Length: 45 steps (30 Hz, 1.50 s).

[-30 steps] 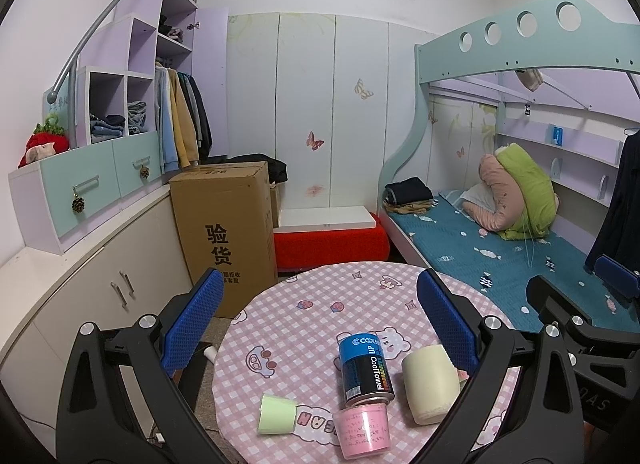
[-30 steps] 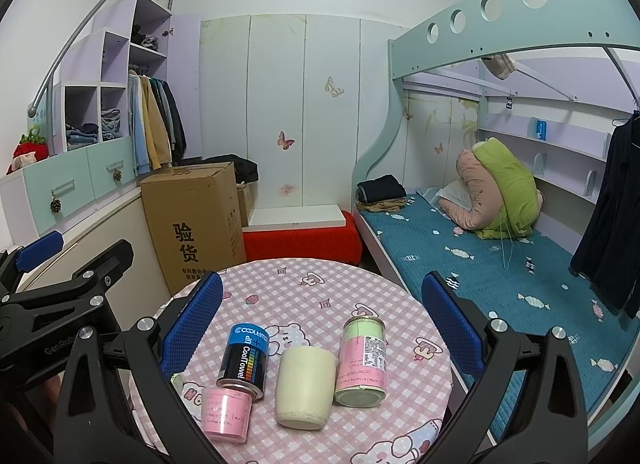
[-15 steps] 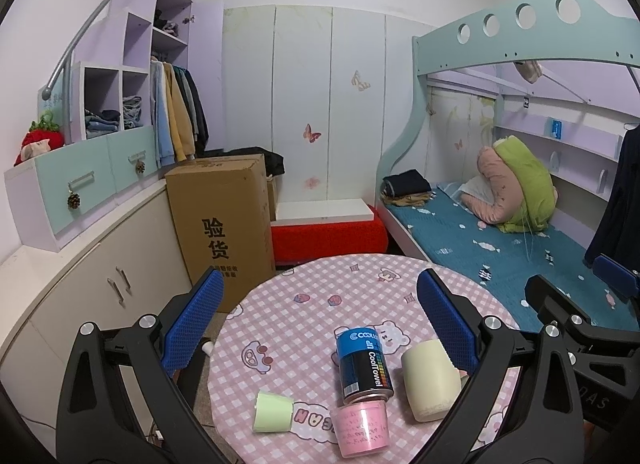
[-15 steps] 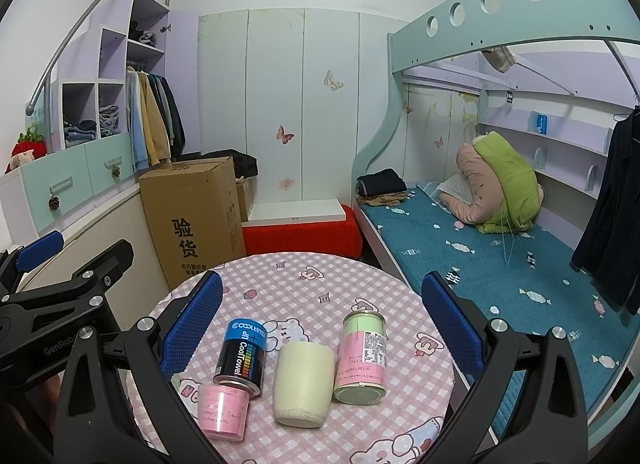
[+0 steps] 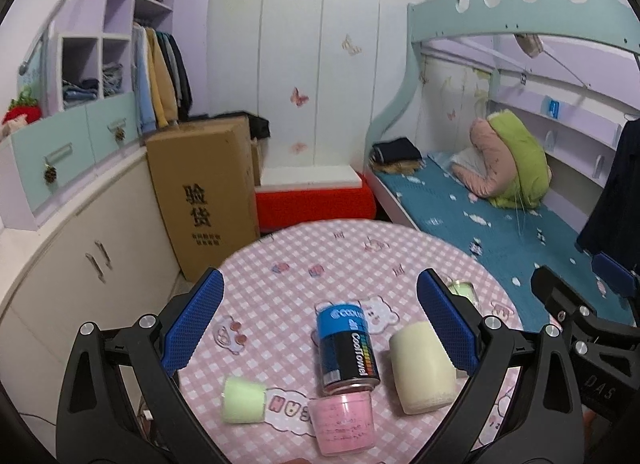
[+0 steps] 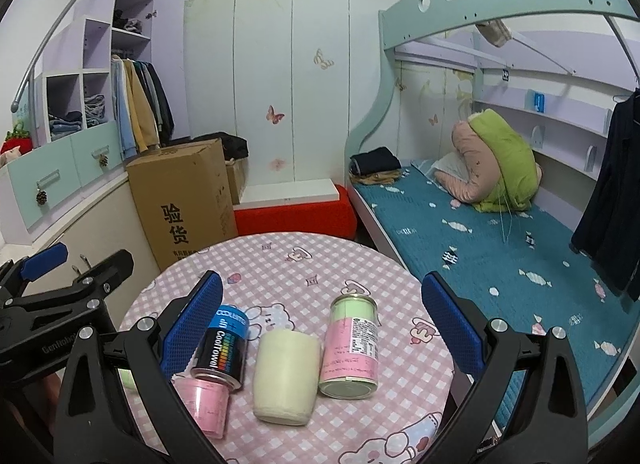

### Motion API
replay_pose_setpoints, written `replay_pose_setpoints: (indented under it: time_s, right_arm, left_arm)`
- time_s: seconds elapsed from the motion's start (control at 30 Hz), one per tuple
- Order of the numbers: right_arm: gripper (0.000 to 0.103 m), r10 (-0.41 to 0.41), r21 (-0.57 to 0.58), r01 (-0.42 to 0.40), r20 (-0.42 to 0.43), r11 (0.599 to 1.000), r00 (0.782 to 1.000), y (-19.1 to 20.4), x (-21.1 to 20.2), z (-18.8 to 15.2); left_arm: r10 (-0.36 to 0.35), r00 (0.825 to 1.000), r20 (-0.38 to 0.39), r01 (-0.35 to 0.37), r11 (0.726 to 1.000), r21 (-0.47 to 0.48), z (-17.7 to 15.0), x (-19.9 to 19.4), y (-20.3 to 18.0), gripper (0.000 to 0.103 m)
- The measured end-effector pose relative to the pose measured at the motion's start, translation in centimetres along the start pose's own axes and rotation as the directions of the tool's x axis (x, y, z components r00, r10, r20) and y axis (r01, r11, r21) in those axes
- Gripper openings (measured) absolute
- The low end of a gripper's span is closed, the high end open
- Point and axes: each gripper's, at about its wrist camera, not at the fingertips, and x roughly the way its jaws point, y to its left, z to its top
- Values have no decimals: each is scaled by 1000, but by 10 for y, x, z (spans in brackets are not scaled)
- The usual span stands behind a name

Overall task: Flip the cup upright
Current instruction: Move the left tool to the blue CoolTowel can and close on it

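Observation:
A pale cream cup [image 5: 421, 368] stands upside down on the round pink checked table [image 5: 288, 288], base up; it also shows in the right wrist view [image 6: 285, 376]. My left gripper [image 5: 320, 328] is open and empty, above the table with the blue can between its fingers. My right gripper [image 6: 320, 332] is open and empty, its fingers wide on either side of the cup and cans. The cup sits near the left gripper's right finger [image 5: 446, 324].
A blue "CoolTowel" can [image 5: 346, 346], a pink cup [image 5: 343, 418] and a small green cup [image 5: 243, 400] on its side stand near the front. A pink-green can [image 6: 352, 344] is right of the cream cup. A cardboard box [image 5: 204, 191] and a bed [image 5: 500, 223] lie beyond the table.
Both grippers have moved forward and slightly down towards the table. The objects look larger and nearer. Nothing on the table has moved.

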Motion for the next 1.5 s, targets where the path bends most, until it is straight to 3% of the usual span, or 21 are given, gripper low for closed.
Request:
replay_pose_setpoints:
  time_s: [0.4,0.73,1.03,1.23,1.27,1.37,1.5]
  right_arm:
    - [96,-15,10,16,-115,1000,993,-13,52,-16]
    - [96,-19,-5,18,-200,1000,980,-14,88,-33]
    - [96,-17,-24,11,-245,1000,969,-9,107,-42]
    - [96,-18,-29,11,-264,1000,964,-6,119,-46]
    - [96,-17,-30,9,-267,1000,964,-5,120,-46]
    - [96,-12,-31,4,-275,1000,961,-3,127,-46]
    - [96,-4,-29,-4,-278,1000,961,-1,132,-45]
  left_arm:
    - [-14,980,-196,10,1000,-24,-21,73,-1,97]
    - [-36,932,-361,14,998,-62,-51,123,2,97]
    - [-21,877,-479,4,999,-36,-75,164,0,97]
    - [-26,875,-484,24,1000,-10,-76,172,-5,96]
    - [-25,874,-485,24,1000,-7,-76,172,-6,95]
    - [-109,861,-497,96,994,-53,-74,177,-6,66]
    - [-66,872,-485,74,997,-3,-71,182,-10,66]
